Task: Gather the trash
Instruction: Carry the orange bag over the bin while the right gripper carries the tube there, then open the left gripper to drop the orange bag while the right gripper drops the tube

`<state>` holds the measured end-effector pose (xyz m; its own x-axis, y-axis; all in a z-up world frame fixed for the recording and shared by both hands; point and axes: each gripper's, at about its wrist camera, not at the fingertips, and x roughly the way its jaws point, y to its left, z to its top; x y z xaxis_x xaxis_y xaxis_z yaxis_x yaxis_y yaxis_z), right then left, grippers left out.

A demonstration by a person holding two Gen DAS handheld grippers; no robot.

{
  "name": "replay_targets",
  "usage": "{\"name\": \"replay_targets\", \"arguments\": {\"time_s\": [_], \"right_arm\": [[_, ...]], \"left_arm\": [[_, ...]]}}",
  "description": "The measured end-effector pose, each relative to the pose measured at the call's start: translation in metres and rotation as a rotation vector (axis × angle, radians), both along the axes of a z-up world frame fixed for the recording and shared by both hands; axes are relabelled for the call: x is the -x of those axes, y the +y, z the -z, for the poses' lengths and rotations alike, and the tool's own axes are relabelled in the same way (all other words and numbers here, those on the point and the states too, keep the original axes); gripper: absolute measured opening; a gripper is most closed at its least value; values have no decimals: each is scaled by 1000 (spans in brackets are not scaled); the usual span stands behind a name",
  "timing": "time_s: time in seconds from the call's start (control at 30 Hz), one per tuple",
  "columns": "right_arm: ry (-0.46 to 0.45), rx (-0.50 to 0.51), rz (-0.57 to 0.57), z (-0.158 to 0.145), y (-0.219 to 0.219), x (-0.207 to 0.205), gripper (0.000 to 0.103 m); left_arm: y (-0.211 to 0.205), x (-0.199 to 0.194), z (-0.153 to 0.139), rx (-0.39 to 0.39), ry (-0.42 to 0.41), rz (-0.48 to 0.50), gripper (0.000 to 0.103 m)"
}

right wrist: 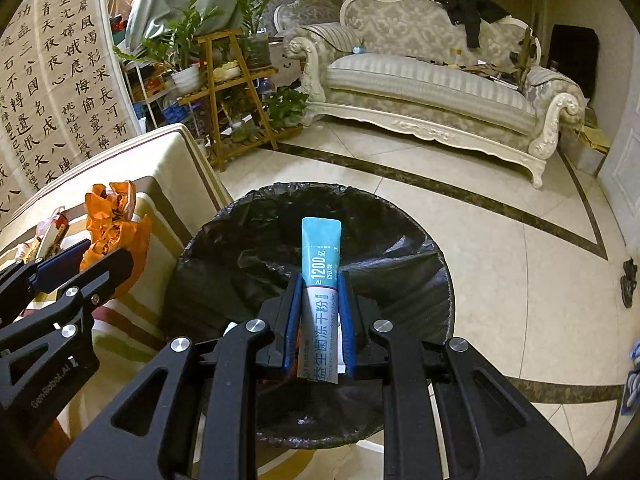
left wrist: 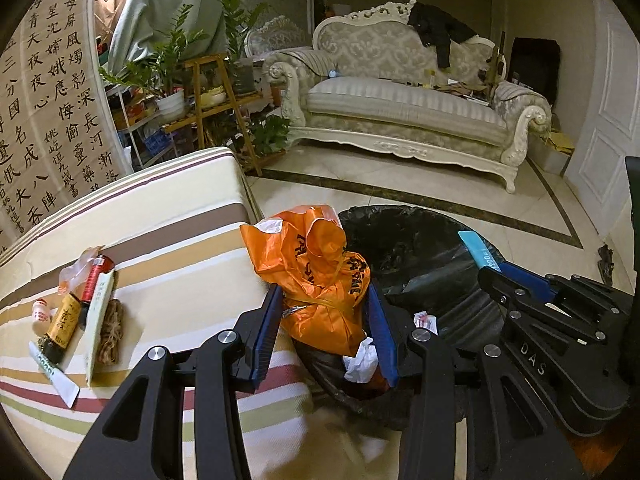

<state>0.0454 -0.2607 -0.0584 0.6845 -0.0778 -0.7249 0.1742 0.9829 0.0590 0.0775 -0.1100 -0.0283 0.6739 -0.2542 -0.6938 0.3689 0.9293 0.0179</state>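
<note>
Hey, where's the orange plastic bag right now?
The orange plastic bag is clamped in the left gripper, held between the striped table edge and the black-lined trash bin; in the right wrist view it shows at far left.

A knotted orange plastic bag (left wrist: 316, 280) is clamped between the blue-padded jaws of the left gripper (left wrist: 326, 336) and is held over the near edge of a bin lined with a black trash bag (left wrist: 420, 248). To the right, a teal sachet (left wrist: 480, 250) is gripped by the right gripper (left wrist: 496, 272) above the same bin. On the striped desk (left wrist: 168, 240) at the left, a small white bottle (left wrist: 41, 312), a dark bottle with a yellow label (left wrist: 64, 330), a red tube (left wrist: 95, 280) and a bundle of twine (left wrist: 111, 336) are seen lying together.
</note>
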Motion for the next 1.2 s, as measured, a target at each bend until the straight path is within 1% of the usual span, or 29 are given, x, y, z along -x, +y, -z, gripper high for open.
{"name": "replay_targets", "arguments": {"time_s": [0.17,0.2,0.27,0.3,0.5,0.57,0.63,0.77,0.83,0.97,1.07,1.2], "right_arm": [[5,-3,10,2,-3,-4,20],[6,-4,11,3,-4,-5,20],[8,-4,17,3,-3,-6,29],[5,-5,22,3,-3,-5,34],[0,-4,37,2,-6,-4,36],[-4,-1,42,1,-7,-2,38],[-9,3,46,-1,-7,-1,45],[-14,7,56,-3,-8,0,47],[-14,9,59,-4,-7,0,52],[-14,11,59,-5,-5,0,54],[-16,13,57,-6,-3,1,60],[-20,16,43,-10,7,2,61]], "left_arm": [[-5,-3,1,-4,4,-3,44],[-5,-5,1,-3,7,-6,45],[-5,-7,3,2,18,-10,54],[-4,-7,3,5,21,-12,60],[-2,-8,2,15,19,-19,66],[-2,-8,1,18,15,-25,68],[0,-8,0,20,9,-33,71],[6,-6,-2,20,2,-50,74],[10,-6,-3,22,3,-61,75],[19,-5,-6,24,-3,-90,76],[25,-4,-7,18,-7,-107,77],[35,-1,-9,18,-5,-130,77]]}}
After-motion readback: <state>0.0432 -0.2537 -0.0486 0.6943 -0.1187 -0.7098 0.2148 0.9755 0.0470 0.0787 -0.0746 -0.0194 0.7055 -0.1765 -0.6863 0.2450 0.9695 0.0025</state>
